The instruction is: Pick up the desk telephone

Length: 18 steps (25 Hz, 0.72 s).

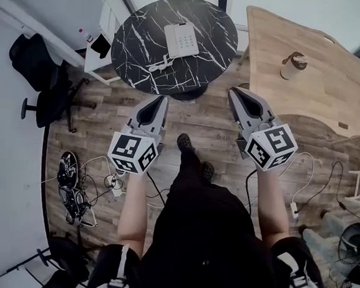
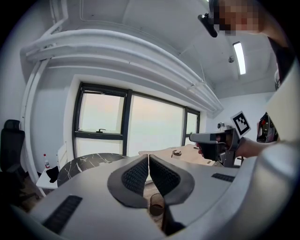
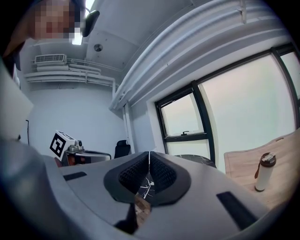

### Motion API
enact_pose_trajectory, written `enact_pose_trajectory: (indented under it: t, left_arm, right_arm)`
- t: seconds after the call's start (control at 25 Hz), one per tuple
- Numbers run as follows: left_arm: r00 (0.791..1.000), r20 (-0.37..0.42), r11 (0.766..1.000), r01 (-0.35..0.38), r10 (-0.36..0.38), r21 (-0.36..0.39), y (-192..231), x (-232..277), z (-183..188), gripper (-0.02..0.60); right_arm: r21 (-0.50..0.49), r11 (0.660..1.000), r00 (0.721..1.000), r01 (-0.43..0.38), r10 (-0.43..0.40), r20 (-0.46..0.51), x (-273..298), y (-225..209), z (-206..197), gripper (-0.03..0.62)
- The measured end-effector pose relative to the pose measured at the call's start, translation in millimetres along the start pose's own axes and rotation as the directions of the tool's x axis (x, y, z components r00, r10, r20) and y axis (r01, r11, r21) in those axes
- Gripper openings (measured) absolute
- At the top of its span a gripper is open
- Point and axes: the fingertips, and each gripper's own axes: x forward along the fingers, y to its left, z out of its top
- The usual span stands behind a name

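The white desk telephone [image 1: 181,40] lies well inside the round marble worktop [image 1: 138,49], away from its rim. The left hand-held gripper [image 1: 160,101] and the right hand-held gripper [image 1: 233,91] are clenched and empty. They hover over open wood floor [image 1: 209,127] just short of that rim, with a wooden worktop [image 1: 311,76] edging the right side.

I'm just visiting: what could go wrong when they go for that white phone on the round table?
Both grippers' jaws are shut, so the left gripper or right gripper could just nudge the telephone unless opened. A white piece, perhaps its handset, lies beside it and might drag. Floor cables could trip.
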Motion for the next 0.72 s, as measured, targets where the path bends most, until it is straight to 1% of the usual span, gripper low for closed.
enact_pose_trajectory:
  t: [0.4, 0.72]
  left_arm:
    - [1.0, -0.006, 1.0, 0.024, -0.024, 0.009, 28, 38, 4, 0.02]
    - [0.999, 0.034, 1.0, 0.016, -0.017, 0.013, 79, 77, 26, 0.021]
  right_arm:
    - [-0.012, 0.999, 0.999, 0.033, -0.033, -0.036, 35, -25, 1, 0.032]
    - [-0.026, 0.999, 0.998, 0.046, -0.047, -0.05, 89, -46, 18, 0.032]
